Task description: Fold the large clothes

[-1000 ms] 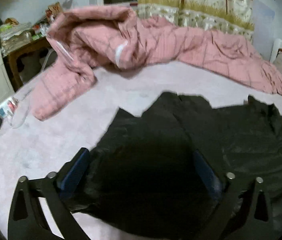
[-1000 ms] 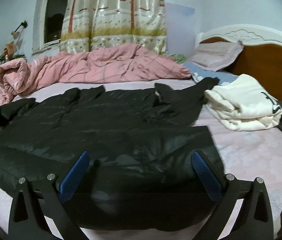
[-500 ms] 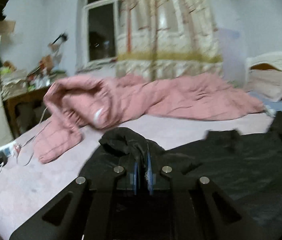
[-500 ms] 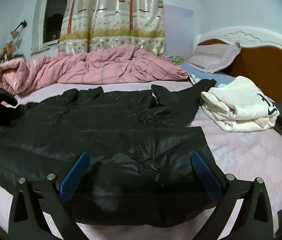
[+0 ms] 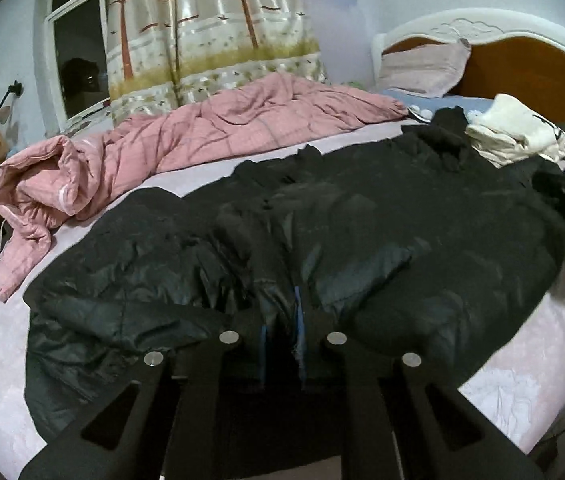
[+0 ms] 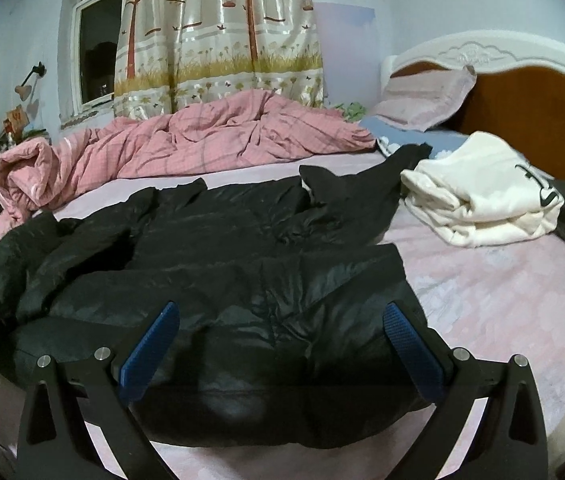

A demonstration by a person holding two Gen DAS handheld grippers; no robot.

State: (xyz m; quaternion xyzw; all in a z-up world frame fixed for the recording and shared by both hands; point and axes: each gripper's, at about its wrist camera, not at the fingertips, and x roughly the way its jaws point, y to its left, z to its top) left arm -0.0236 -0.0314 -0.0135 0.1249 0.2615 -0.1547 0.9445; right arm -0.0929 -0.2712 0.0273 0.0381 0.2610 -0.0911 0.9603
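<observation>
The left gripper (image 5: 280, 330) is clamped on a fold of the black jacket (image 5: 362, 232), its pads largely buried in fabric. The right gripper (image 6: 282, 344) is held wide apart and empty above the jacket's near hem. A pink quilt (image 6: 202, 140) lies upper left; folded white clothing (image 6: 478, 196) is seen at right.

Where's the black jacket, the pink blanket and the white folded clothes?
black jacket (image 6: 242, 248): right wrist view, middle of its back.
pink blanket (image 6: 202, 140): right wrist view, rumpled middle.
white folded clothes (image 6: 478, 196): right wrist view, top fold.
</observation>
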